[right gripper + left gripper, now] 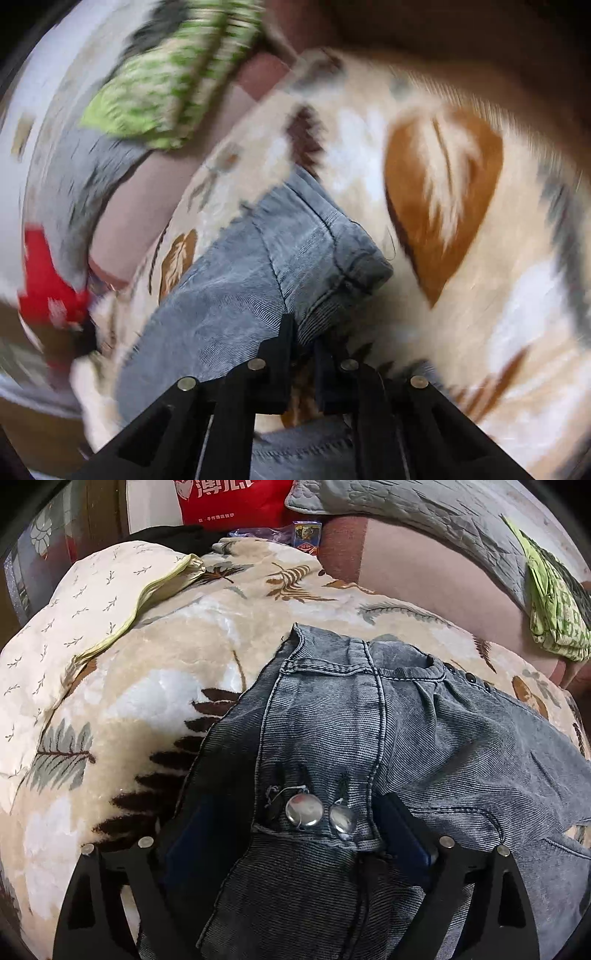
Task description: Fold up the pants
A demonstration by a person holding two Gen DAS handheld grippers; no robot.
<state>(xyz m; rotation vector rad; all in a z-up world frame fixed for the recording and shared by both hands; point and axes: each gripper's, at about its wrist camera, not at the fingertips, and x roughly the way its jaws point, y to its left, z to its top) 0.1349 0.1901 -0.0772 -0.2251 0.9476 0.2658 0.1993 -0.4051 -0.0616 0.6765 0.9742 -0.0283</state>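
I have the jeans [369,746] lying on the leaf-print blanket [129,709], filling the lower middle and right of the left wrist view, with the waistband and its two metal buttons [304,809] near the bottom centre. My left gripper [295,830] stands wide, its fingers either side of the waistband without pressing it.

In the right wrist view, which is badly blurred, my right gripper [301,343] has its jaws drawn narrow at the bottom centre. Denim lies just beside the tips. I cannot tell whether any cloth is pinched.

To do this step well, I would centre the left fingers over the buttoned band, close on both layers, and confirm the right grip before lifting. I should keep the seam straight, so the fold lands even.
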